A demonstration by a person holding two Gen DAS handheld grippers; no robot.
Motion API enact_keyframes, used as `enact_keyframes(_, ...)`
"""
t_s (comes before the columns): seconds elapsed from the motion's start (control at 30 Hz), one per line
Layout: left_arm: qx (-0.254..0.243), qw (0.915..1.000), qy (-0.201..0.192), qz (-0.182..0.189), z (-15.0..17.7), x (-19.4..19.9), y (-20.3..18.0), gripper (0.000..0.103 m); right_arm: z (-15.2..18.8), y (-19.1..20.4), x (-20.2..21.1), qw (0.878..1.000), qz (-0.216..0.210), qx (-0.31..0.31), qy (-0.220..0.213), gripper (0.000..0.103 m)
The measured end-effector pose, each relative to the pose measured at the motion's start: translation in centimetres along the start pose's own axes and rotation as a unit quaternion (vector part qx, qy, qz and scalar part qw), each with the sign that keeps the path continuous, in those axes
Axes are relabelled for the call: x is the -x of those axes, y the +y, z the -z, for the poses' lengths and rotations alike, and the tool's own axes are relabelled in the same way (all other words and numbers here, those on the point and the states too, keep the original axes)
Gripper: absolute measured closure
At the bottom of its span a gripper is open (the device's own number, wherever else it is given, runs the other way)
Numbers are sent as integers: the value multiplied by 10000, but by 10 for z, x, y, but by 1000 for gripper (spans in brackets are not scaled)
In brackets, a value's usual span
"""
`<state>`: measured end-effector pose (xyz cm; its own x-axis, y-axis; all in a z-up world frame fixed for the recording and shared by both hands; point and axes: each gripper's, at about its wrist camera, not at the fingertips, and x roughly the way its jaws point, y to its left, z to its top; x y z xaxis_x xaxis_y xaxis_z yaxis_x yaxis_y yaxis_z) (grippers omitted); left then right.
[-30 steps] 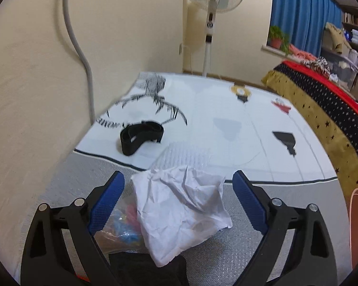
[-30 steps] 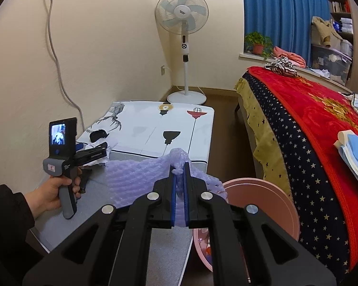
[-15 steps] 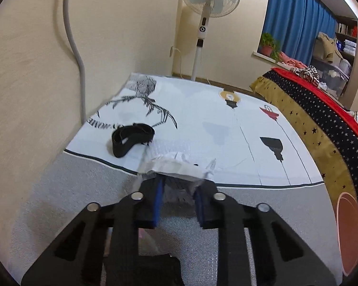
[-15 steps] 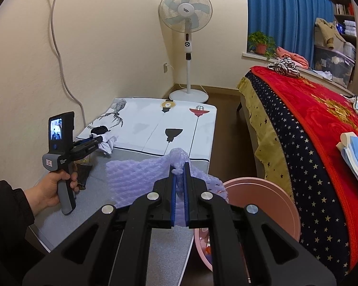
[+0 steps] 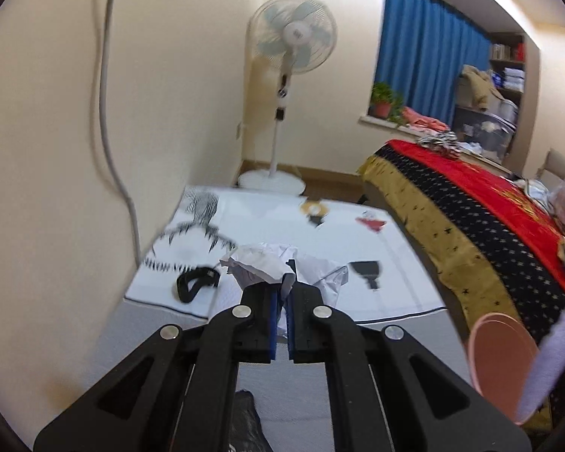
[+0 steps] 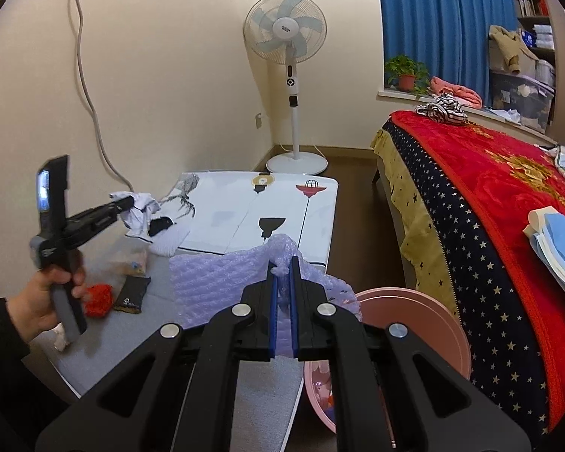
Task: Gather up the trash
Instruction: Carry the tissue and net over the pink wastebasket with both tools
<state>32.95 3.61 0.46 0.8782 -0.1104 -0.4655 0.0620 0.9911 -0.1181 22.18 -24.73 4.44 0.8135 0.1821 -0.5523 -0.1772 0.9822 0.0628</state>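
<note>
Bubble wrap (image 6: 222, 278) overhangs the pink bin (image 6: 433, 324); its right half stays open

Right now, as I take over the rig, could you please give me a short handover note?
Left gripper: fingers have just closed on the crumpled paper, held clear of the table.
Right gripper: shut on the purple bubble wrap, beside the pink bin.
Done: both pieces grasped; bin already holds some trash.
Left: drop both in the bin, then collect the red scrap, clear packet and black wrapper.

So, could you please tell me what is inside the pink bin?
Inside the pink bin, only some pale and orange scraps show; the right tool and its bubble wrap cover the rest.
</note>
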Motion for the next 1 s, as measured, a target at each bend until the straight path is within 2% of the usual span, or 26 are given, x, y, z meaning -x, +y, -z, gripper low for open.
enact_keyframes(0.2, -271, 9993, 1, 273, -8, 51, -46, 100, -1, -4, 9, 9999, -49, -24, -87, 97)
enact_keyframes(0.5, -495, 9967, 252, 588, 2, 88, -102, 100, 2, -11, 26, 9999, -44, -54, -156, 97)
enact_keyframes(0.67, -533, 9949, 298, 800, 9, 94, -123, 100, 7, -21, 35, 9998, -11, -92, -167, 97)
enact_keyframes(1.0, -740, 9911, 480, 993, 20, 86, -156, 100, 9, -33, 35, 9998, 53, -145, -114, 97)
